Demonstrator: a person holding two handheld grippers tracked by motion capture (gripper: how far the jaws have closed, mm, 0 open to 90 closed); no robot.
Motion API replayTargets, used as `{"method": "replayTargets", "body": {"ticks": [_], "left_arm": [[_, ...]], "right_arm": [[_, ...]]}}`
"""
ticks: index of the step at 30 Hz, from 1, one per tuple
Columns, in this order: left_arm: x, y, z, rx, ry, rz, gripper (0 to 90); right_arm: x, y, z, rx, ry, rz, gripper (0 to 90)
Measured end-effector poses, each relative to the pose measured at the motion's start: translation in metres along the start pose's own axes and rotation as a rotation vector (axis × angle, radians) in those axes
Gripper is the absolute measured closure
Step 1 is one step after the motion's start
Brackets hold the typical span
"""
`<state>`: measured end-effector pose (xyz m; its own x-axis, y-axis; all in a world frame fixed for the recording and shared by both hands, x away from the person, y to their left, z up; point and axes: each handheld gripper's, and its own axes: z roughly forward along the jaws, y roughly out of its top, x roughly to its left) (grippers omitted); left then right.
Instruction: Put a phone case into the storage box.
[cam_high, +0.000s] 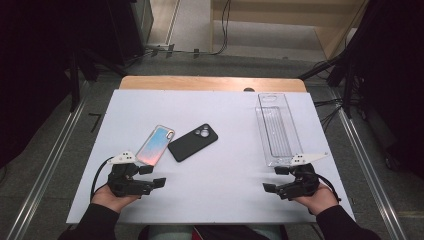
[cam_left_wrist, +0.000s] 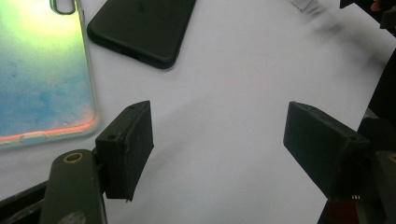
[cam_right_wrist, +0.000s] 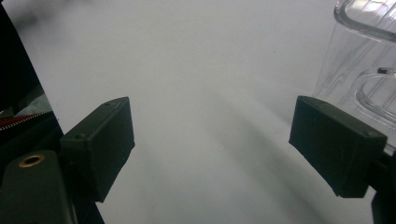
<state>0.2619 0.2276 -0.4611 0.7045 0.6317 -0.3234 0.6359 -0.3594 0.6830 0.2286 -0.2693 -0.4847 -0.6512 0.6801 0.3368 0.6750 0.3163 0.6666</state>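
I hold the left gripper (cam_high: 159, 182) at lower left, jaws apart and empty; the iridescent phone case (cam_high: 155, 145) and black phone (cam_high: 193, 142) lie mid-frame just above it. The right gripper (cam_high: 267, 188), lower right, likewise gapes empty below the clear plastic tray (cam_high: 276, 127).

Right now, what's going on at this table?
A person sits at a white table with a gripper in each hand, both resting near the front edge. The left gripper is open and empty, just short of an iridescent phone case that lies beside a black phone. The right gripper is open too, next to a clear plastic tray. Nothing has been picked up.
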Motion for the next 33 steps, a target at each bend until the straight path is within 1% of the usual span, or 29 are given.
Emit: {"method": "replayTargets", "body": {"ticks": [4,7,10,15,16,17,19,20,21,23,26,29,33], "left_arm": [[-0.001,0.000,0.001,0.009,0.002,0.000,24.6],[-0.001,0.001,0.002,0.018,0.016,0.000,24.6],[-0.002,0.001,0.002,0.029,0.030,0.009,24.6],[-0.001,0.001,0.002,0.027,0.028,-0.003,24.6],[-0.001,0.001,0.002,0.028,0.027,-0.008,24.6],[-0.001,0.002,0.001,0.033,0.022,-0.024,24.6],[0.000,0.002,0.001,0.035,0.025,-0.029,24.6],[0.000,0.002,0.001,0.036,0.030,-0.033,24.6],[0.001,0.003,0.000,0.036,0.046,-0.033,24.6],[0.001,0.003,-0.001,0.029,0.052,-0.041,24.6],[0.002,0.004,-0.003,0.018,0.085,-0.049,24.5],[0.003,0.005,-0.005,-0.001,0.115,-0.071,24.2],[0.005,0.007,-0.009,-0.017,0.150,-0.061,24.1]], "right_arm": [[0.000,0.000,0.001,0.008,-0.002,-0.007,12.1],[0.000,0.000,0.001,0.009,-0.001,-0.004,12.1],[0.000,0.000,0.000,0.010,-0.001,-0.004,12.1],[0.001,0.000,0.000,0.012,0.002,-0.009,12.1],[0.000,0.000,0.000,0.011,0.002,-0.008,12.1],[0.000,0.000,0.000,0.015,0.002,-0.009,12.1],[0.000,0.000,0.000,0.017,0.001,-0.002,12.1],[0.000,-0.001,0.001,0.023,-0.003,0.000,12.1],[0.000,-0.001,0.001,0.036,-0.006,-0.003,12.1],[0.000,-0.001,0.002,0.040,-0.006,-0.004,12.1],[0.000,-0.002,0.002,0.041,-0.007,-0.003,12.1],[-0.001,-0.002,0.001,0.040,-0.011,0.001,12.1],[-0.002,-0.002,0.000,0.033,-0.008,0.004,12.1]]}}
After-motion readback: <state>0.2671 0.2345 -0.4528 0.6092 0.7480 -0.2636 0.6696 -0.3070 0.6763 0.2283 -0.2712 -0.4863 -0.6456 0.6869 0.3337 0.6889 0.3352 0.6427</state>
